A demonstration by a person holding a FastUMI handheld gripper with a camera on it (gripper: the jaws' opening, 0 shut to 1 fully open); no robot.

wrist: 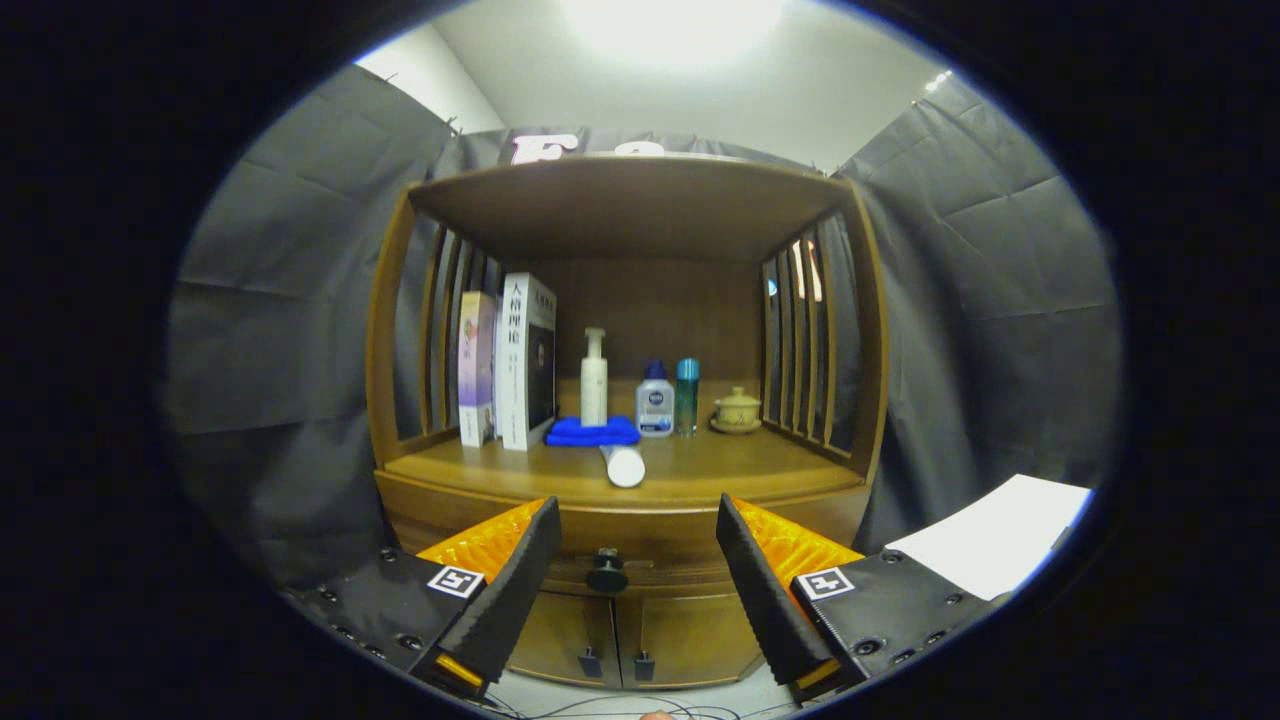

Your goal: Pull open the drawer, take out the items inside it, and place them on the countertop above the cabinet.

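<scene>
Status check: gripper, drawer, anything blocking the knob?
Gripper open, empty, fingers either side of the drawer knob, not touching. Drawer shut. White tube lying on countertop above. Nothing blocking the knob.

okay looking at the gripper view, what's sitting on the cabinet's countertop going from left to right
Pale pink-purple book → white-spined book → tall white pump bottle standing on a folded blue cloth → clear bottle with blue cap → slim teal bottle → small beige lidded pot. The open gripper flanks the black drawer knob.
</scene>
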